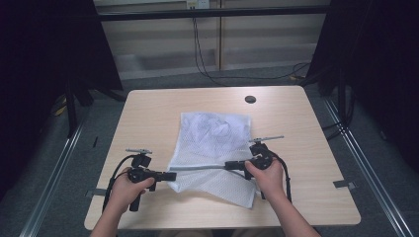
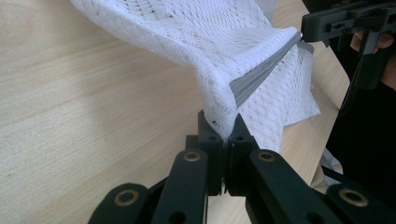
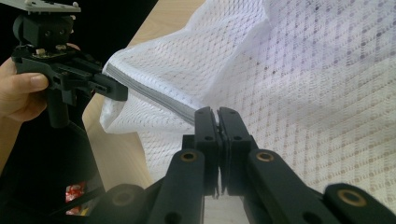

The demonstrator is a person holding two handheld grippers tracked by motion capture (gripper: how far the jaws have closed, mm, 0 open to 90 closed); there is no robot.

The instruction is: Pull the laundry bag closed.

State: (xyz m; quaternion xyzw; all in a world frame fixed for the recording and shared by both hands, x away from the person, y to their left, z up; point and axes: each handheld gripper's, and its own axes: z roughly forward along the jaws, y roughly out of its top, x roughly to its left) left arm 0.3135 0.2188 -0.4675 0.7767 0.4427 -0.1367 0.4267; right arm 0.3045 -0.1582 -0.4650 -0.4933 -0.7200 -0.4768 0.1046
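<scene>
In the high view, two forearms are being brought in from the bottom edge, and the grippers are being held level and pointed at each other across the lower middle of the frame. The left gripper (image 1: 170, 176) is being gripped by the left hand (image 1: 129, 190) at lower left, and the right gripper (image 1: 229, 165) by the right hand (image 1: 267, 175) just right of centre. A white mesh bag (image 1: 213, 143) is being kept on the light wooden table (image 1: 148, 113), spread from the frame's centre down toward the near edge, with its grey zipper band (image 1: 200, 168) being stretched taut between the two tools. In the left gripper view the jaws are being pressed together on the corner of the bag (image 2: 243, 60) where the zipper band (image 2: 261, 74) ends, at the lower centre of that frame; the right gripper (image 2: 308, 23) is being seen at upper right. In the right gripper view the jaws are likewise being clamped on the zipper band (image 3: 154, 95), with the bag (image 3: 303, 84) spread across the right side and the left gripper (image 3: 119, 91) at upper left. A small dark round disc (image 1: 250, 98) is being left on the table near its far edge. Black cables (image 1: 207, 64) are being trailed over the floor beyond. No legible writing is being shown.
</scene>
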